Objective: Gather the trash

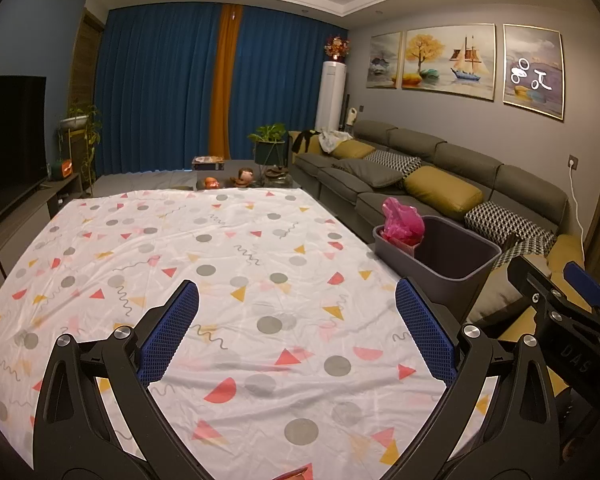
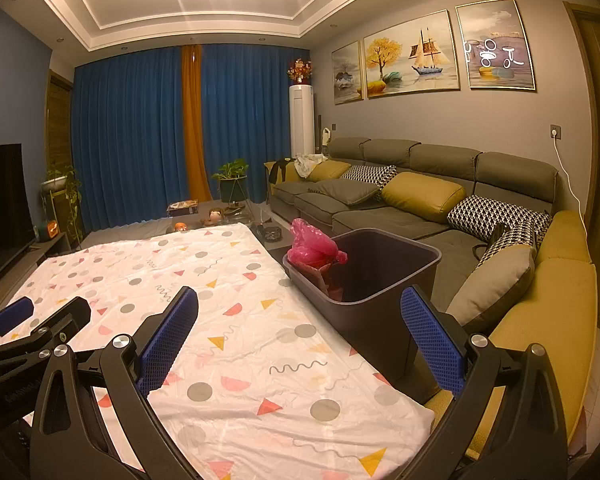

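Both hand-held grippers were held above a table draped in a white patterned cloth [image 1: 236, 240], photographed from the two wrist cameras in a lamplit living room. The left gripper [image 1: 296, 328] was seen with its blue-padded fingers [image 1: 168, 336] spread wide apart and nothing between them; the right gripper [image 2: 300, 336] was likewise held fully apart and empty, its right finger [image 2: 432, 344] overlapping the near wall of a dark grey bin [image 2: 384, 308] in that view. The bin was placed at the right edge of the table, between the cloth and a grey sofa [image 2: 400, 216] fitted with mustard and houndstooth cushions. A crumpled pink plastic bag [image 2: 314, 246] was lodged at the bin's far corner, rising above the rim, with more pinkish trash visible beneath it inside. The cloth itself was shown bare of loose items. Blue curtains [image 1: 160, 92] and three framed paintings [image 1: 448, 60] were visible behind
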Tool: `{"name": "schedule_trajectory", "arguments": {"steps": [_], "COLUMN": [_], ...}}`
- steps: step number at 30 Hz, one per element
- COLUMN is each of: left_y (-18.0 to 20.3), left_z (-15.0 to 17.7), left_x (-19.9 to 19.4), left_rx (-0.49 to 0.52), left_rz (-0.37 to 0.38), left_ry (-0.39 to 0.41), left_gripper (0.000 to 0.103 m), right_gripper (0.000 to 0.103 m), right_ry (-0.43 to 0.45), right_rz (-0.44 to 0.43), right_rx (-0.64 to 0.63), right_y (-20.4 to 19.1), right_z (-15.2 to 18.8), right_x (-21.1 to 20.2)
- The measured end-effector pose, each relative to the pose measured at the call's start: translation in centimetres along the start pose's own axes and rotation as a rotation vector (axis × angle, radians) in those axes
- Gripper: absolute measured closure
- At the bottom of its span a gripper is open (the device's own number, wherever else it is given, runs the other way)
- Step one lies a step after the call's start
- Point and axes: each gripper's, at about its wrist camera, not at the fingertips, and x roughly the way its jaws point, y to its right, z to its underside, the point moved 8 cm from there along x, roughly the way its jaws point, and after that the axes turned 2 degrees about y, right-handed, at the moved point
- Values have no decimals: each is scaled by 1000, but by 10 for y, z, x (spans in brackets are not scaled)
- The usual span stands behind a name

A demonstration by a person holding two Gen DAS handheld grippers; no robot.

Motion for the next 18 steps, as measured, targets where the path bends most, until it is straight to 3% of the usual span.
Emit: {"name": "schedule_trajectory", "arguments": {"steps": [18], "left_y": [1], "left_z": [-1], "left_x": [-1], "left_rx": [-4], "left_rz": [2], "left_ry": [4], "left_gripper": [6], "right_gripper": [6], "right_ry": [0], "right_rz": [-2], "right_rx": [1], "right_y": [-3], "right_z": [1], "right_x": [3]}}
